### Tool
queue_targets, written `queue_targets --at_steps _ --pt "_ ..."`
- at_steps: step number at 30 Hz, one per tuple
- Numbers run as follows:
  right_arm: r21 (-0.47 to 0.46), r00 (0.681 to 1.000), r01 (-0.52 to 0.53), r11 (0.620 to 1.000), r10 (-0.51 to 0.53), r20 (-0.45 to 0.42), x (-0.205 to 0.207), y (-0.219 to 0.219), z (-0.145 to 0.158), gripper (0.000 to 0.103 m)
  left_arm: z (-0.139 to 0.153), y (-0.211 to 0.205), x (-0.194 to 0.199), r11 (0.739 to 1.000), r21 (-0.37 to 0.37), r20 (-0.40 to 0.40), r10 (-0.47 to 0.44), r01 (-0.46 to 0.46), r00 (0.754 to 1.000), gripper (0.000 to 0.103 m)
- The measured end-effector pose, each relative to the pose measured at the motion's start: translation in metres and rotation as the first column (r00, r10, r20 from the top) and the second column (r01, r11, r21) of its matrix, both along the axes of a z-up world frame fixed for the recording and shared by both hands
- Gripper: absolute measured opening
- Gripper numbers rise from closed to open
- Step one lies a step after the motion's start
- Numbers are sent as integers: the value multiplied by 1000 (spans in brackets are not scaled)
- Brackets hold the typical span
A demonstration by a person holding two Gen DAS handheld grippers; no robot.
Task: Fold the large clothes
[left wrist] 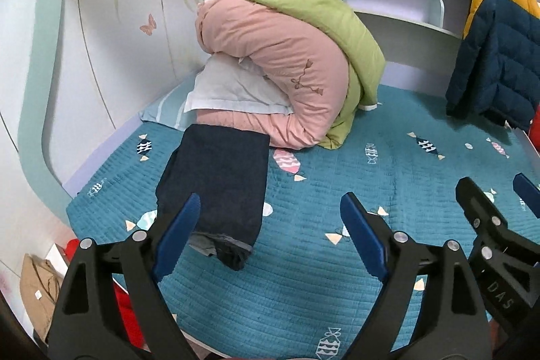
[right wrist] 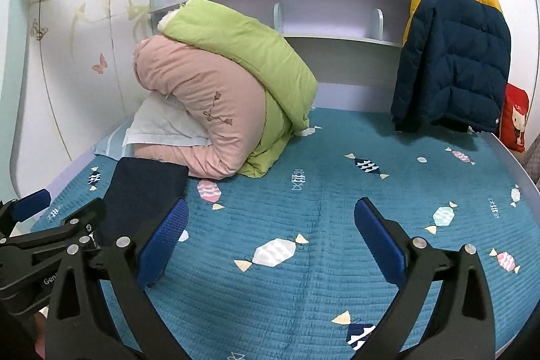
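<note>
Now both grippers hover wide open and empty over the teal bedspread (right wrist: pixel 337 258).
Left gripper (left wrist: pixel 270 238) and right gripper (right wrist: pixel 270 242) carry nothing between their blue pads. Folded dark trousers (left wrist: pixel 216 188) lie flat by the bed's left edge, long axis running away toward the pink and green duvets (left wrist: pixel 287 63); the left gripper is nearer them. A navy and yellow puffer jacket (right wrist: pixel 452 56) hangs far right, closer to the right gripper, likely the next garment.
</note>
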State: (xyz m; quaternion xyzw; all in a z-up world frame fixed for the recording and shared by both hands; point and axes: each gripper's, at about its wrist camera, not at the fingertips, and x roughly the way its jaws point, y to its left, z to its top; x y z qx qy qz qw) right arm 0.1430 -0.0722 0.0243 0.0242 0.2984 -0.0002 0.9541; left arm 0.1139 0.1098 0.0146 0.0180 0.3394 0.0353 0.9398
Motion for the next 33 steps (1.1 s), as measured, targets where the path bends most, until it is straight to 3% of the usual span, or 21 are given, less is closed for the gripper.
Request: queue_targets --at_steps 33 --pt "-17 1000 16 1000 -16 -1 -24 4 5 95 3 -2 -24 1000 20 19 -1 1 1000 86"
